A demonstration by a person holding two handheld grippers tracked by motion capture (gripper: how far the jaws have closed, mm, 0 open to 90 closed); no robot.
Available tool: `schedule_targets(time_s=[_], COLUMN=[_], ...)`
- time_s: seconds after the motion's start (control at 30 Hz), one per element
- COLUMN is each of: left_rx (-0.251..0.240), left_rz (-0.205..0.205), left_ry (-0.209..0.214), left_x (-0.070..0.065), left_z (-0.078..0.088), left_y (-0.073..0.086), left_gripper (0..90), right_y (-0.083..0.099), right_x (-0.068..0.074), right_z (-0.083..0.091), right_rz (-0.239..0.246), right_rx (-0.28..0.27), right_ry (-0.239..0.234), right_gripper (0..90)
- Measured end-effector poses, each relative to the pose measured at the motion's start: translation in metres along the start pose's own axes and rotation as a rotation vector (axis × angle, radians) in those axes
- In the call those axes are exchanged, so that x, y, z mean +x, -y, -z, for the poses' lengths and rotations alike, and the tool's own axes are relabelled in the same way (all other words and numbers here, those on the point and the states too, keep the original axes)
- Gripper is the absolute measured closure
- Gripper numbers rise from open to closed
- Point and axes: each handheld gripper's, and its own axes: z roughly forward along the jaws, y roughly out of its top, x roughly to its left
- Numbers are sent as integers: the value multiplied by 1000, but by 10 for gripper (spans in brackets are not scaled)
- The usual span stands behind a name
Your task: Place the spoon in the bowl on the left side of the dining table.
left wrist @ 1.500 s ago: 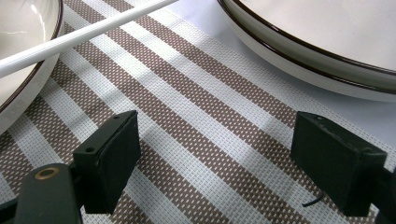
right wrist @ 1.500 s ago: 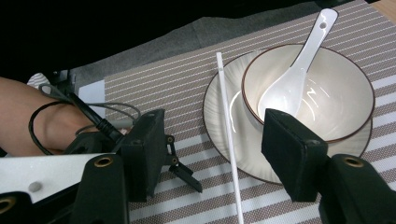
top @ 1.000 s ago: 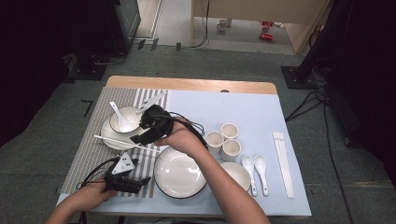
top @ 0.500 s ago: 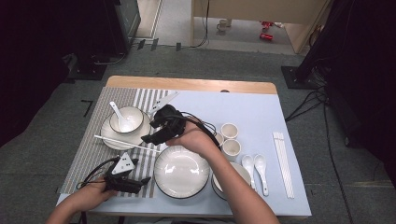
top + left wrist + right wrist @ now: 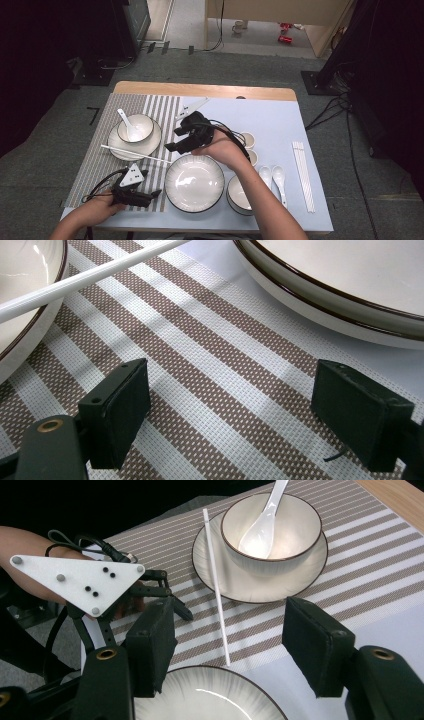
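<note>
Right gripper (image 5: pixel 176 140): jaws spread, empty, hovering above large plate (image 5: pixel 194 183) rim. Chopstick (image 5: pixel 215 582): white, long axis running away from jaws, far end on saucer (image 5: pixel 210 575), near end on striped mat. Left gripper (image 5: pixel 150 196): spread, empty, resting on mat; right one nearer.

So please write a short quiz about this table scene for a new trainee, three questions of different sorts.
1. True or false: the spoon lies inside the bowl.
2. The white chopstick rests with one end on: A) the saucer under that bowl, B) a cup, C) the floor?
3. What is between the jaws of the right hand-held gripper?

Key: 1 true. 2 A. 3 Nothing; they stand open above the large plate and the striped mat.
</note>
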Motion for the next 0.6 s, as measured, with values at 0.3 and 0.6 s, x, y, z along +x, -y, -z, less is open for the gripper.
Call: schedule_targets(time_s=[0.3,0.6], left_rx=[-2,-3], left_rz=[1,3], left_ry=[1,1], left_x=[0,0], left_z=[0,0], left_y=[0,0], left_gripper=[159,159], right_y=[14,30], right_x=[-7,-13], right_z=[18,37], right_rz=[-23,-39], right_rx=[-11,-32], right_ry=[30,66], right_gripper=[381,381])
